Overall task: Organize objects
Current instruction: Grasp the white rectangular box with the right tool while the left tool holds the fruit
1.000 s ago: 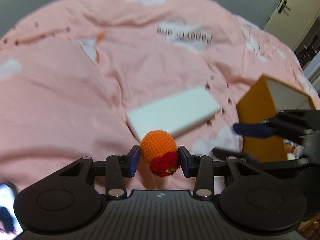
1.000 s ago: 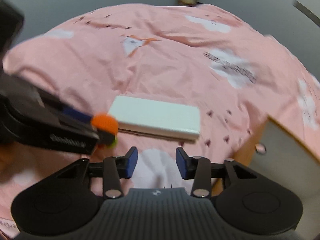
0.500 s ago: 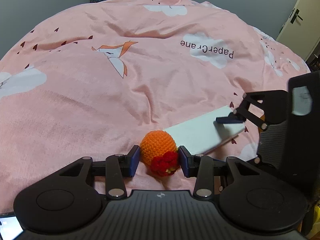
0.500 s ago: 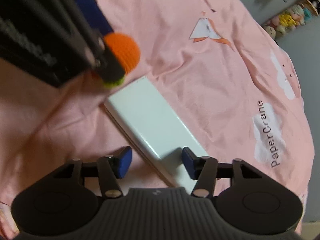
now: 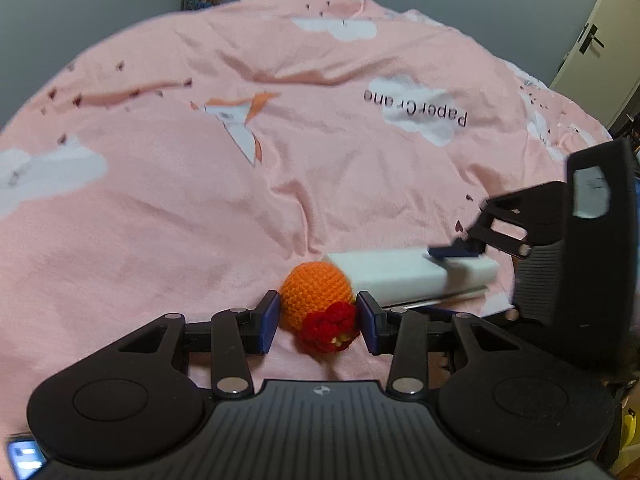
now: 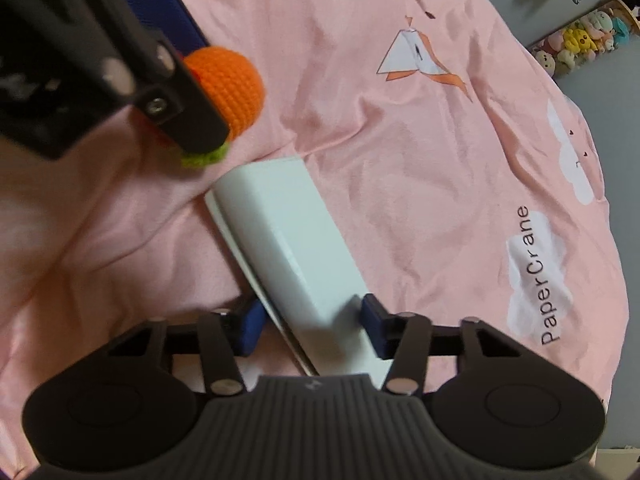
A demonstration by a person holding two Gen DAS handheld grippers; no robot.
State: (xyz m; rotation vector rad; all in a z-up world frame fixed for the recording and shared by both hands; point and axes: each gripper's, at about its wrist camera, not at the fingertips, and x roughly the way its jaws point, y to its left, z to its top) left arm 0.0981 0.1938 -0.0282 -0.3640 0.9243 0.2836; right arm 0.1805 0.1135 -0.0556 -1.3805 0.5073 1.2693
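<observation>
My left gripper (image 5: 318, 322) is shut on an orange crocheted toy (image 5: 316, 294) with red and green trim, held just above the pink bedspread (image 5: 200, 208). The toy also shows in the right wrist view (image 6: 230, 84), in the left gripper's fingers (image 6: 180, 116). A white rectangular box (image 6: 292, 248) lies on the bedspread. My right gripper (image 6: 312, 330) is open, its jaws astride the box's near end. In the left wrist view the box (image 5: 392, 272) lies right of the toy with the right gripper (image 5: 460, 264) over its far end.
The pink bedspread (image 6: 420, 160) has cloud prints and wrinkles. Plush toys (image 6: 580, 44) sit on a shelf by the grey wall. A door (image 5: 592, 40) stands at the far right. A phone screen (image 5: 20, 456) shows at the lower left corner.
My right gripper has moved down over the white box until its jaws straddle the near end. My left gripper still holds the toy and has shifted slightly.
</observation>
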